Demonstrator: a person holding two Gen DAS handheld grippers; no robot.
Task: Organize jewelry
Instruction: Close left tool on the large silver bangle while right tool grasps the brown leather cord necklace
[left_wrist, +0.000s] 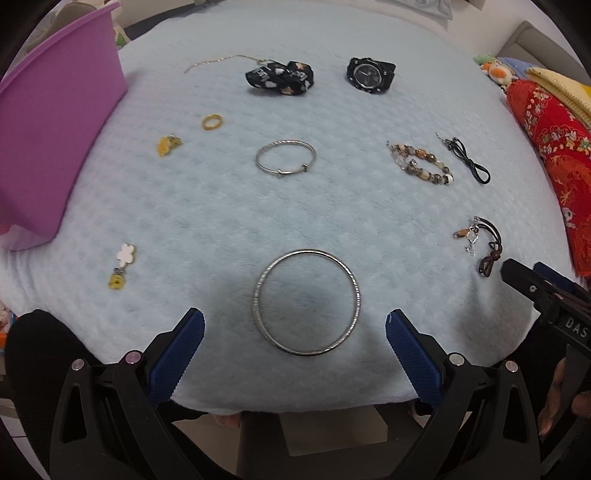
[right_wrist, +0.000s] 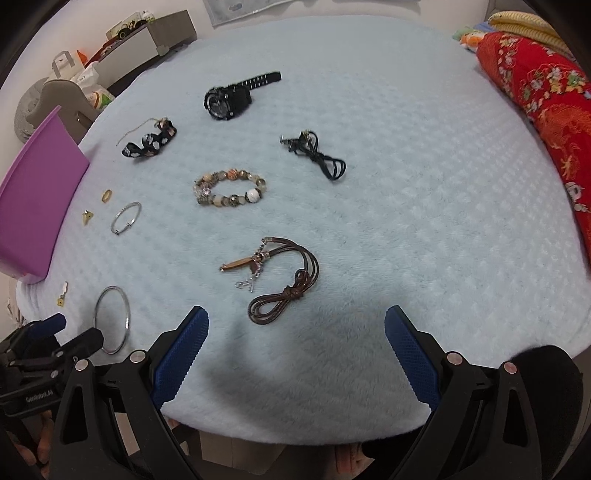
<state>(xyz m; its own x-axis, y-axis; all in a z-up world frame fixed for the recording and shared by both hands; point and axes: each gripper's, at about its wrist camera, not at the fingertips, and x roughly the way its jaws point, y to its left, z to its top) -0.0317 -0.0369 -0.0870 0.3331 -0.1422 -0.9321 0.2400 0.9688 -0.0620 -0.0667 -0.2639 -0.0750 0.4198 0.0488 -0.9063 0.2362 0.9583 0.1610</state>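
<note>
Jewelry lies spread on a light blue fleece blanket (left_wrist: 207, 206). My left gripper (left_wrist: 295, 325) is open and empty, just in front of a large silver bangle (left_wrist: 258, 284). Beyond it lie a smaller silver bracelet (left_wrist: 258, 158), a gold ring (left_wrist: 212, 121), a beaded bracelet (left_wrist: 421, 164), a black watch (left_wrist: 369, 75) and a black patterned scrunchie (left_wrist: 279, 77). My right gripper (right_wrist: 295, 328) is open and empty, just in front of a brown leather cord necklace (right_wrist: 282, 280) with charms. The beaded bracelet (right_wrist: 229, 188) and a black cord necklace (right_wrist: 317, 155) lie farther off.
A purple bin (left_wrist: 51, 129) stands at the left edge of the blanket; it also shows in the right wrist view (right_wrist: 33, 199). A red embroidered cloth (right_wrist: 546, 110) lies along the right side. Small charms (left_wrist: 123, 266) and a yellow pendant (left_wrist: 168, 145) lie near the bin. A thin chain (left_wrist: 221, 61) lies at the back.
</note>
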